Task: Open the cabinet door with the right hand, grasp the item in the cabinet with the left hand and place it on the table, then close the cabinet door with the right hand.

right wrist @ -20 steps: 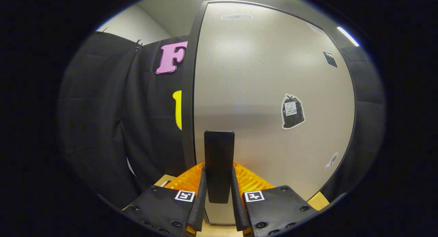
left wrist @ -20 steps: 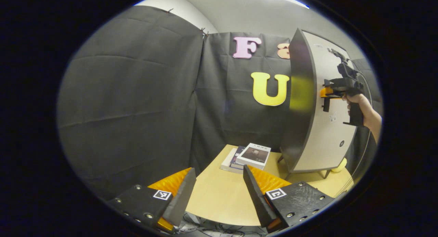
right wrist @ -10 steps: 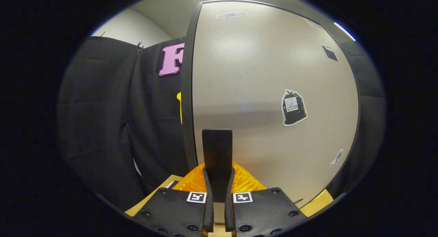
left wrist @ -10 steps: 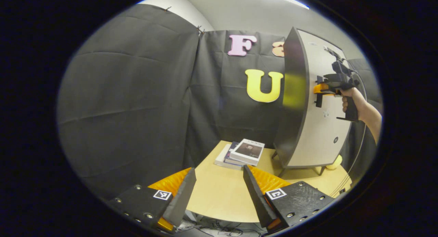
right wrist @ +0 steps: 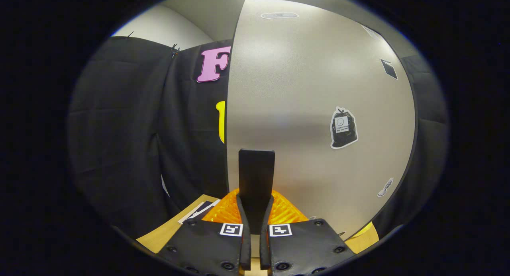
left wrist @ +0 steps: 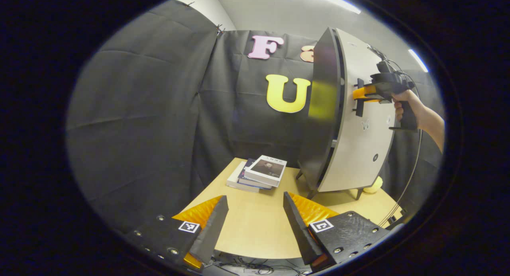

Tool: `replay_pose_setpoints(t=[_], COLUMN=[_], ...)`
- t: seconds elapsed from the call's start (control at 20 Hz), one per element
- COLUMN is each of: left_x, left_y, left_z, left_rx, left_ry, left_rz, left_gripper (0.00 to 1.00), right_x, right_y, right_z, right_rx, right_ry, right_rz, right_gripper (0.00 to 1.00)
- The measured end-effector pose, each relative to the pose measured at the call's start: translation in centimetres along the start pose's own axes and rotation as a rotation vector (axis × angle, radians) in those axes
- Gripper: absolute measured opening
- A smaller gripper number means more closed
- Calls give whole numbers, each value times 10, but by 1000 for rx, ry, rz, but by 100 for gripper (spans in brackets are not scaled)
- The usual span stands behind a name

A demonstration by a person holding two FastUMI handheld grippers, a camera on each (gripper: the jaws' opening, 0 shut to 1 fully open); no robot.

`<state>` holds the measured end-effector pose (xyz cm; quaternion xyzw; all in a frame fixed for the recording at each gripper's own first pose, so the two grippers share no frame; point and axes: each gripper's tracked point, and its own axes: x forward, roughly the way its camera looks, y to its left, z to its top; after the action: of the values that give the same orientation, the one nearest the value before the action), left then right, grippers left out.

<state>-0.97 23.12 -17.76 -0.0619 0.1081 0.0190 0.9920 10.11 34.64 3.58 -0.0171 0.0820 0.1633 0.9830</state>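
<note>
Swung a little way off the cabinet (left wrist: 324,108) since the frame a second back: door (left wrist: 362,120) now ajar, a thin gap showing along its free edge in the left gripper view. Fingers tightened on the handle (right wrist: 256,180) over the same span, from a loose straddle to a firm pinch.

Largest first. Wooden table (left wrist: 255,228) carrying everything. Cabinet standing on short legs toward the table's far right corner, pale door front (right wrist: 318,108) dotted with small stickers. Stack of books (left wrist: 258,173) near the far edge, just left of the cabinet. Small yellow round thing (left wrist: 373,185) on the table behind the cabinet's legs; cannot tell what it is. Item to be fetched presumably within the cabinet, hidden by the door.

Step in hand, by judgement: opening, barely begun. To do it well: pull along the door's own arc about its hinge, not straight back, so the handle does not twist out of the pinch; swing wide enough to clear a path for the other hand; mind the light cabinet shifting on its legs.

Right gripper (right wrist: 252,244), also seen far off in a person's hand (left wrist: 402,104): nearly closed, both fingers pressed on the flat dark handle between them. Left gripper (left wrist: 255,216): spread wide over the near edge of the table, holding nothing, touching nothing.
</note>
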Motion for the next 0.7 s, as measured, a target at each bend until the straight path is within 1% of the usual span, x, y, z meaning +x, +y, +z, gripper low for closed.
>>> replay_pose_setpoints(t=[0.15, 0.3, 0.5, 0.65, 0.7], left_x=[-5, -16, -38, -59, -66], left_y=[-9, -28, -64, -100, -113], left_z=[20, 39, 52, 50, 48], left_rx=[-8, 16, 61, 98, 110], left_ry=[-22, -58, -83, -91, -92], left_rz=[19, 51, 110, 131, 132], left_gripper=[84, 84, 84, 84, 84], right_x=[-16, -37, -68, -86, -88], right_y=[-1, -3, -6, -15, -19], right_z=[-3, -5, -10, -10, -9], right_rx=[7, 7, 10, 14, 16], right_ry=[-1, -8, -13, -17, -18], right_rz=[42, 102, 190, 252, 273], right_gripper=[11, 10, 10, 10, 9])
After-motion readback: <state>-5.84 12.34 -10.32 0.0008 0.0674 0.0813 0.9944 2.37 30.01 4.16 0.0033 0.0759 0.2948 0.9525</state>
